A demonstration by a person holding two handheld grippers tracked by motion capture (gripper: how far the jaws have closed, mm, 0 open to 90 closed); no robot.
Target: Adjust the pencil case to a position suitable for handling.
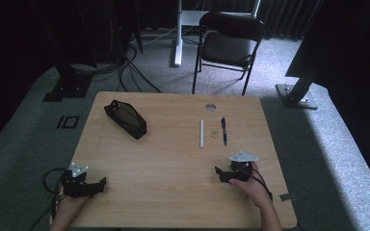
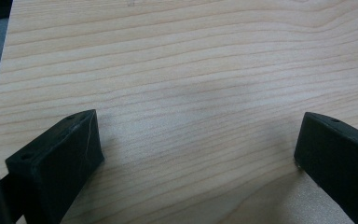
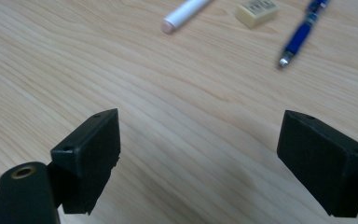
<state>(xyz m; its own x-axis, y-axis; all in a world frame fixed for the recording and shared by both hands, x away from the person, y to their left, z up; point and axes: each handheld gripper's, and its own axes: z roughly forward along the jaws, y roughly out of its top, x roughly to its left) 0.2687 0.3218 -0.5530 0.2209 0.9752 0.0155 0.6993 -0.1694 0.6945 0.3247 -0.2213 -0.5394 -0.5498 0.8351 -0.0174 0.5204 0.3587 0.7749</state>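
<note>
On the surface [image 1: 173, 159]: both my claws rest at the near edge.
Right claw [image 3: 200, 140]: spread, empty.
Left claw [image 2: 198, 140]: spread, empty.
White pen [image 3: 186, 14]: just ahead of my right claw, long axis pointing away.
Nearer hand: right.

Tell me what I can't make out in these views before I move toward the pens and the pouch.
- Eraser: printing blurred in the right gripper view; a speck in the high view.
- Blue pen and white pen: far ends cut off by that view's top edge.
- Black pouch: too dark and small in the high view to tell whether it is zipped.
- Round mark near the table's far edge: too small to identify.
</note>
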